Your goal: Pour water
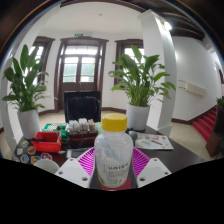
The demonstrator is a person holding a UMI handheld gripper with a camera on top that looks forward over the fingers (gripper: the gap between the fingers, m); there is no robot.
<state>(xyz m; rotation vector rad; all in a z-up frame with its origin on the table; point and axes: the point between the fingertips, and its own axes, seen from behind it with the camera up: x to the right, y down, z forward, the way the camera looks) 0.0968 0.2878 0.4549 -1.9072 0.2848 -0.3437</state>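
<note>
Bottle [114,152] of clear plastic with a yellow cap stands upright between the fingers of the gripper [113,172], its long axis vertical and its cap pointing at the ceiling. Both fingers, pink pads [88,160] showing at either side, appear pressed against the bottle's lower body, closed only as far as its width allows. The gripper is held level, facing straight across a dark table [175,158] toward the far windows. On the table beyond the bottle sit a red box [46,144] and a cluster of small jars [80,129], with papers [155,142] to the other side. Two large potted plants [140,85] flank a black chair [82,106] at the back of the room.
</note>
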